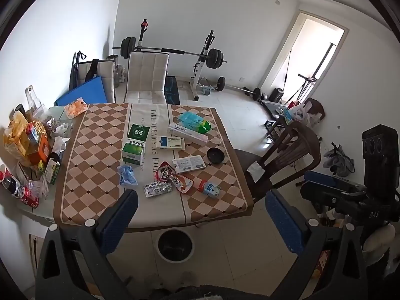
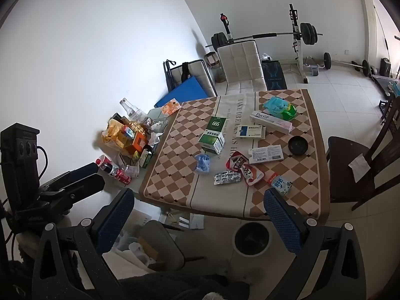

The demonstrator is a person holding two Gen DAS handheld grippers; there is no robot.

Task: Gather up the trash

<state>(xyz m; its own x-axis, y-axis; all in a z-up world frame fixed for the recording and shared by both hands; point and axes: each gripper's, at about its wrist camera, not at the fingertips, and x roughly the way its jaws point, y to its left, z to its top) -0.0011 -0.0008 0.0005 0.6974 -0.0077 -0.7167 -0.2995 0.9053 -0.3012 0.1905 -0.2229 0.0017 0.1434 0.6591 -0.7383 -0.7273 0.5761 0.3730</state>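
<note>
Trash lies on the checkered tablecloth [image 1: 95, 155]: a green 666 box [image 1: 135, 145], a crumpled blue glove [image 1: 127, 175], a blister pack [image 1: 158, 189], a red snack wrapper [image 1: 175, 177], a small milk carton [image 1: 209, 188], white medicine boxes [image 1: 190, 163] and a blue-green packet [image 1: 195, 122]. A dark bin [image 1: 175, 246] stands on the floor below the table's near edge; it also shows in the right wrist view [image 2: 252, 237]. My left gripper [image 1: 201, 215] is open and empty above the bin. My right gripper [image 2: 198, 215] is open and empty, short of the table.
A pile of bottles, cans and snack boxes [image 1: 27, 150] crowds the table's left side. A black ashtray [image 1: 215, 155] sits at right. A dark wooden chair [image 1: 287, 155] stands right of the table, a white chair [image 1: 147, 80] behind. A weight bench stands at the back.
</note>
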